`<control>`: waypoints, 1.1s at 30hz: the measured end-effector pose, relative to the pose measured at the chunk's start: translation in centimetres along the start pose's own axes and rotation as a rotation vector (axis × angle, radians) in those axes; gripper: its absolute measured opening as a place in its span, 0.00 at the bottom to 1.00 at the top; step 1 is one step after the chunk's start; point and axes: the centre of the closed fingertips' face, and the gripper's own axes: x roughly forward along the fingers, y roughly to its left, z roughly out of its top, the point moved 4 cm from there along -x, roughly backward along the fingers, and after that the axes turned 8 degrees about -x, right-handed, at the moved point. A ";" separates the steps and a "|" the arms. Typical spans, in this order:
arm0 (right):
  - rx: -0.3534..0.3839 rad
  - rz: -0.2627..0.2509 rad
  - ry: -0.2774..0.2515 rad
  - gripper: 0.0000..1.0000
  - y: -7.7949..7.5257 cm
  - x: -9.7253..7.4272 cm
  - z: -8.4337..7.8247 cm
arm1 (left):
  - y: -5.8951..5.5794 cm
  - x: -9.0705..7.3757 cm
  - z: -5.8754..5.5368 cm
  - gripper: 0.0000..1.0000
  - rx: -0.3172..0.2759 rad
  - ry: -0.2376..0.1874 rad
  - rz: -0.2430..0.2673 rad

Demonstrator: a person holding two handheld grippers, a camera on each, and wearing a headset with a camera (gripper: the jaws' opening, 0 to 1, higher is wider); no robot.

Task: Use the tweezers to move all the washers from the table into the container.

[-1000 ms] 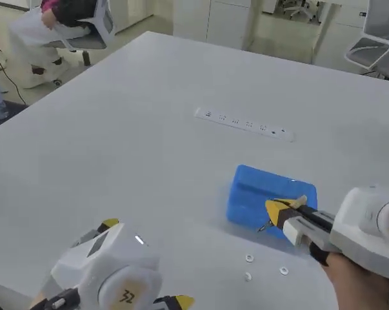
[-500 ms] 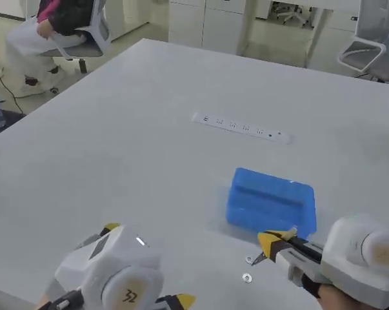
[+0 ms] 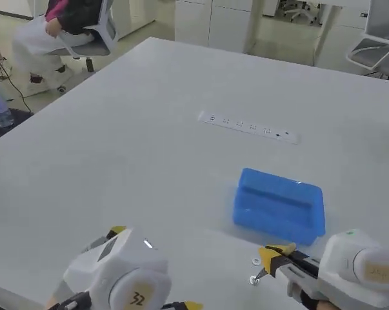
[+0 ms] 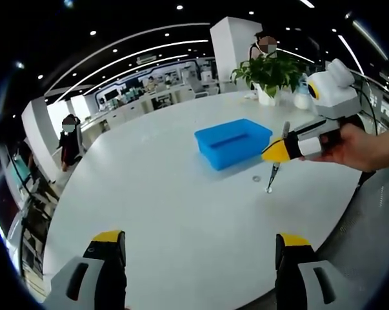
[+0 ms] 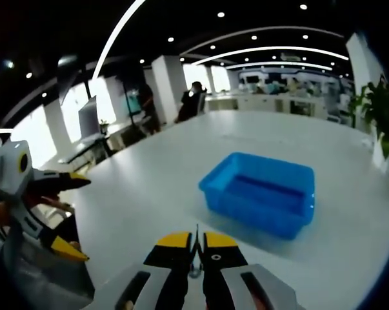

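See two washers (image 3: pixel 256 261) flat on the white worktop (image 3: pixel 149 148), just beside the near wall of the blue container (image 3: pixel 279 205) and outside it. Find the tweezers (image 4: pixel 273 175) clamped between the closed jaws of the right gripper (image 5: pixel 196 244), tips down at the nearer washer; cannot tell whether touching or pinching it. Note the left gripper (image 4: pixel 198 240) well apart, jaws spread wide, holding nothing. Expect trouble from so flat a washer: might skate across the smooth worktop if the tips close off-centre, or twist loose and drop short of the rim on the lift. Read "32" on the left gripper's housing in the head view; cannot make out the marks on the power strip (image 3: pixel 248 126), too small.
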 end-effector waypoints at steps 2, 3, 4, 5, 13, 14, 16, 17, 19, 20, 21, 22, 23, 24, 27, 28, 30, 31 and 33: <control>-0.026 -0.005 0.006 0.03 0.1 0.1 0.1 | 0.0 0.0 0.0 0.99 0.003 0.000 -0.001; -0.039 -0.004 0.008 0.03 0.1 0.2 0.1 | 0.0 0.0 0.0 0.98 0.003 -0.001 -0.002; -0.043 -0.003 0.010 0.03 0.1 0.2 0.1 | -0.1 0.0 0.0 0.97 0.004 -0.001 -0.003; -0.048 -0.003 0.015 0.03 0.1 0.3 0.0 | -0.1 -0.1 0.0 0.96 0.005 0.000 -0.003; -0.055 0.006 0.018 0.03 0.1 0.1 -0.2 | 0.0 0.0 0.0 0.97 0.006 0.007 -0.002; -0.052 0.006 0.018 0.03 0.0 0.1 -0.3 | 0.0 0.0 0.0 0.97 0.006 0.006 -0.001; -0.041 0.006 0.017 0.03 0.0 0.0 -0.3 | 0.0 0.0 0.0 0.96 0.006 0.006 0.000; -0.039 0.004 0.018 0.03 0.0 0.0 -0.3 | 0.0 0.0 0.0 0.96 0.006 0.006 0.000; -0.035 0.004 0.016 0.03 0.0 0.0 -0.4 | 0.0 0.0 0.0 0.96 0.006 0.004 0.001; -0.032 0.004 0.016 0.03 0.0 -0.1 -0.4 | 0.0 0.0 0.0 0.96 0.005 0.005 0.001; -0.030 0.004 0.017 0.03 0.0 -0.1 -0.4 | 0.0 0.0 0.0 0.96 0.004 0.005 0.001; -0.030 0.007 0.017 0.03 0.0 -0.1 -0.4 | 0.0 0.0 0.1 0.96 0.005 0.004 0.002; -0.027 0.009 0.020 0.03 0.0 -0.1 -0.5 | 0.0 0.0 0.1 0.96 0.005 0.004 0.002; -0.026 0.008 0.017 0.03 0.0 -0.1 -0.5 | 0.0 0.0 0.1 0.96 0.004 0.004 0.003; -0.022 0.007 0.019 0.03 0.0 -0.2 -0.5 | 0.0 0.0 0.1 0.96 0.004 0.003 0.005; -0.028 0.004 0.018 0.03 -0.1 -0.2 -0.6 | 0.0 0.0 0.1 0.96 0.004 0.003 0.005; -0.027 0.007 0.019 0.03 0.0 -0.2 -0.6 | 0.0 0.0 0.1 0.96 0.006 0.007 0.005; -0.033 0.007 0.021 0.03 0.0 -0.2 -0.6 | 0.0 0.0 0.1 0.96 0.008 0.007 0.004; -0.064 0.011 0.024 0.03 0.3 -0.1 -0.5 | 0.0 0.0 0.1 0.96 0.010 0.007 0.005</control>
